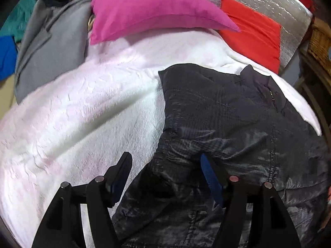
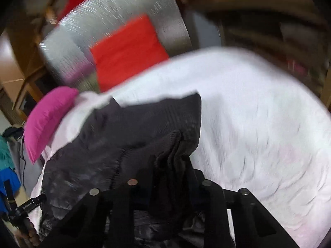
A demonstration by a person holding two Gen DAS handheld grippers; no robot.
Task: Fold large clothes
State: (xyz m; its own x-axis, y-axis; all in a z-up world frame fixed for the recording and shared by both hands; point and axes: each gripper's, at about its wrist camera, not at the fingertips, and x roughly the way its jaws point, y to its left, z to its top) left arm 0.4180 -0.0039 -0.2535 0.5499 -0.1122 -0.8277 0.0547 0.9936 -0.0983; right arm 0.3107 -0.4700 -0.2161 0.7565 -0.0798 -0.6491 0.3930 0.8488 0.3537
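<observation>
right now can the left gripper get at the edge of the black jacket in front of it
Probably yes. The left gripper is open, its fingers straddle the black jacket edge on the white blanket, and nothing lies between. The right gripper already clamps another part.

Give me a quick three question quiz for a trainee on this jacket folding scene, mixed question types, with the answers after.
1. True or false: the left hand-held gripper is clamped on the black jacket.
2. Multiple choice: what does the right hand-held gripper hold? A) the pink pillow B) a bunched ribbed edge of the black jacket C) the red cushion
3. Fill in: the jacket lies on a fluffy ____ blanket.

Key:
1. False; its fingers are spread open over the jacket's edge.
2. B
3. white
</observation>
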